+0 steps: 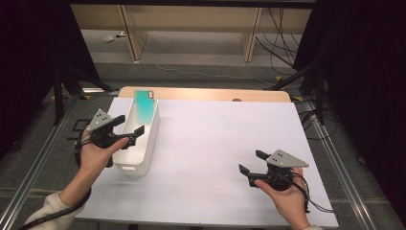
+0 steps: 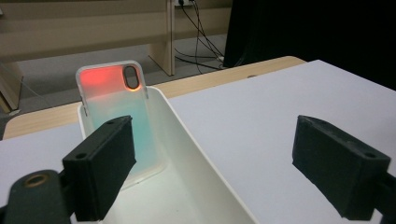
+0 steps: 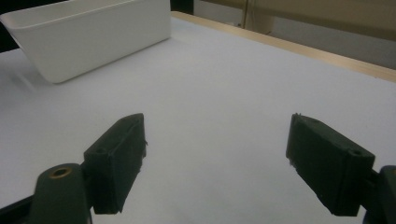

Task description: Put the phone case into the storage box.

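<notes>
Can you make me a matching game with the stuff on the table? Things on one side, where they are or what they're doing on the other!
Things:
1. phone case
2. white bin
3. left tongs
4. right tongs

Places or states:
A. open over bare white table, at the right
B. leaning upright against the bin's far end
C. open, one tip over the bin
D. standing on the table's left side

Pairs: 1-B, 2-D, 3-C, 4-A

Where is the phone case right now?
High view, left side: the phone case stands in the white bin, leaning on its far end, beyond the left gripper.
</notes>
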A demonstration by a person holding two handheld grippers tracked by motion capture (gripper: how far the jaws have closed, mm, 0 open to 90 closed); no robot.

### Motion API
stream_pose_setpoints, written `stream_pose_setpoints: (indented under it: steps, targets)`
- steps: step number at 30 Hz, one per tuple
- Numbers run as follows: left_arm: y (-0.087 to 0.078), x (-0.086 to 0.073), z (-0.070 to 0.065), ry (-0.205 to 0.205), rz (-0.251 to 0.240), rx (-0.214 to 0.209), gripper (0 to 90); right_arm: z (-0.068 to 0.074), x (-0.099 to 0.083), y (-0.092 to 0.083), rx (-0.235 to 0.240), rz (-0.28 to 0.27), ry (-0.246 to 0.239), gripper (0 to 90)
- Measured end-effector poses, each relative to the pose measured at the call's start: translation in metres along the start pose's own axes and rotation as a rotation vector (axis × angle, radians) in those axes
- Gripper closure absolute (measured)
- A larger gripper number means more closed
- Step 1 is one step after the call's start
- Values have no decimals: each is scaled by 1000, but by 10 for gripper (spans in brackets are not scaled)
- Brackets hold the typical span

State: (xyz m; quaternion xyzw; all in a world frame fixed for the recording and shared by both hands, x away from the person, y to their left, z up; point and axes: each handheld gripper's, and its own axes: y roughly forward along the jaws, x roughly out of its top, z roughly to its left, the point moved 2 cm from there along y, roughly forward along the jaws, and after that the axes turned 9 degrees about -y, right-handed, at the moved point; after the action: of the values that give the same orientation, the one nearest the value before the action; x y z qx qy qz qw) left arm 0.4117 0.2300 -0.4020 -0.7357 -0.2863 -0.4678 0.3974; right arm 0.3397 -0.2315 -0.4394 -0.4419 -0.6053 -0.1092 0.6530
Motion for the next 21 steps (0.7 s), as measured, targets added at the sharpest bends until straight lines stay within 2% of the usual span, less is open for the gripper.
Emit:
stream_pose_setpoints:
  steps: [8,10,12,21]
  targets:
    - [-9,-12,-10,13,-13,-31,124,0,0,0,-6,-5,-6,211]
    - [-11,-14,-12,19,-18,-40,125,0,0,0,3,4,7,212]
    - [-13,-16,-14,21,-17,-52,123,0,0,1,-2,-19,2,212]
    - [-20,-26,-21,33,-16,-80,120,1,0,1,-1,-18,1,211]
